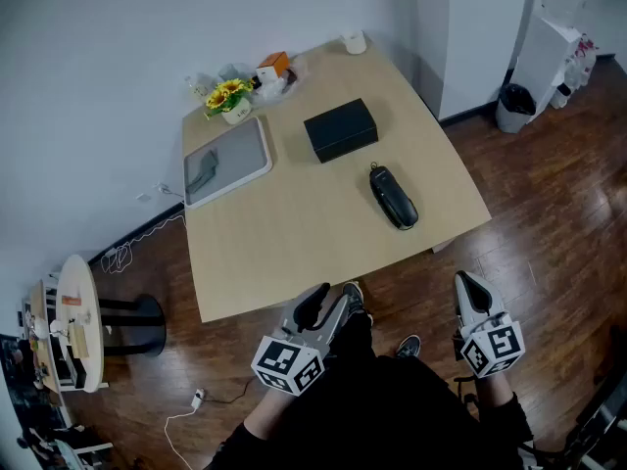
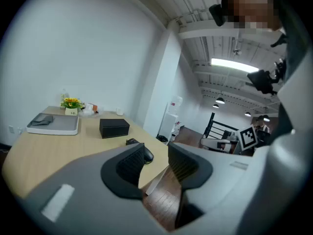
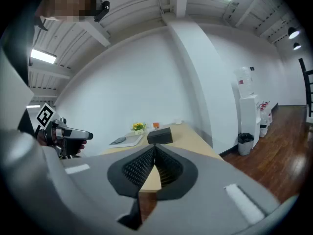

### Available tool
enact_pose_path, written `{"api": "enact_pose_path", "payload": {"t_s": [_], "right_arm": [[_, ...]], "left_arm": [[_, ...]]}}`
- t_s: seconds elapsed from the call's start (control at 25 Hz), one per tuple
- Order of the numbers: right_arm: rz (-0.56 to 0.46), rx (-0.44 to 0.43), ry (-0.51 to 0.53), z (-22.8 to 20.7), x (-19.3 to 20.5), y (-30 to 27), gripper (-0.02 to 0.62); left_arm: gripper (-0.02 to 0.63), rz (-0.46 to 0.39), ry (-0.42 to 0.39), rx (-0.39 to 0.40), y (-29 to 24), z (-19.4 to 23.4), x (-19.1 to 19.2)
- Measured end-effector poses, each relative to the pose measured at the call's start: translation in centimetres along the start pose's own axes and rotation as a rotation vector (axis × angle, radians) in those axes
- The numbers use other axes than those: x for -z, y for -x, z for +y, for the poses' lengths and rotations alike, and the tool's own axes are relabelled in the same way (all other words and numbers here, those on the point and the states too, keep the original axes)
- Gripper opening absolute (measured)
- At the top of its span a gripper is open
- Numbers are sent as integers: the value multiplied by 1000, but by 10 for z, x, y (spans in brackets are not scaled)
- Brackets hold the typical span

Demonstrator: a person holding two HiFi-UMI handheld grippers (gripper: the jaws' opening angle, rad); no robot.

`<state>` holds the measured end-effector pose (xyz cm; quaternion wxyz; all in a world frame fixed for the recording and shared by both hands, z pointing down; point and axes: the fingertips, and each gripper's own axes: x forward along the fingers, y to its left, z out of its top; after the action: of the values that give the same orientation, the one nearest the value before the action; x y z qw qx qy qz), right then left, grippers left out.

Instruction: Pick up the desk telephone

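Phone lies untouched on the table in your head view, towards its right side, near the black box. Your left gripper and right gripper hang off the near edge, well apart from it. In the left gripper view your jaws stand apart with nothing between them, and the phone peeks out just past the left jaw, across the table. In the right gripper view your jaws are pressed together on nothing, with the box beyond their tips and the phone not visible. Judging by this, nothing of the pick-up is done: you have yet to reach, close on the phone and lift
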<state>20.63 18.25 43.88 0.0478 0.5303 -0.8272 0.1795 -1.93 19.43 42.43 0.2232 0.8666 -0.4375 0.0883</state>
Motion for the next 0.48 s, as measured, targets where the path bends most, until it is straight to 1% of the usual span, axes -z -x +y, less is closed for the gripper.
{"api": "enact_pose_path", "payload": {"t_s": [0.12, 0.2, 0.32, 0.4, 0.48], "right_arm": [[35, 11, 28, -5, 4, -54, 3], [68, 17, 37, -5, 5, -93, 24], [145, 40, 83, -5, 3, -150, 44], [203, 61, 129, -7, 4, -184, 53], [271, 87, 159, -13, 12, -216, 105]], "left_arm": [[135, -11, 5, 21, -25, 39, -11], [135, -27, 1, 32, -38, 68, -28], [135, -47, 13, 67, -55, 108, -57], [135, -38, 24, 102, -67, 127, -67], [135, -17, 28, 133, -79, 142, -73]]}}
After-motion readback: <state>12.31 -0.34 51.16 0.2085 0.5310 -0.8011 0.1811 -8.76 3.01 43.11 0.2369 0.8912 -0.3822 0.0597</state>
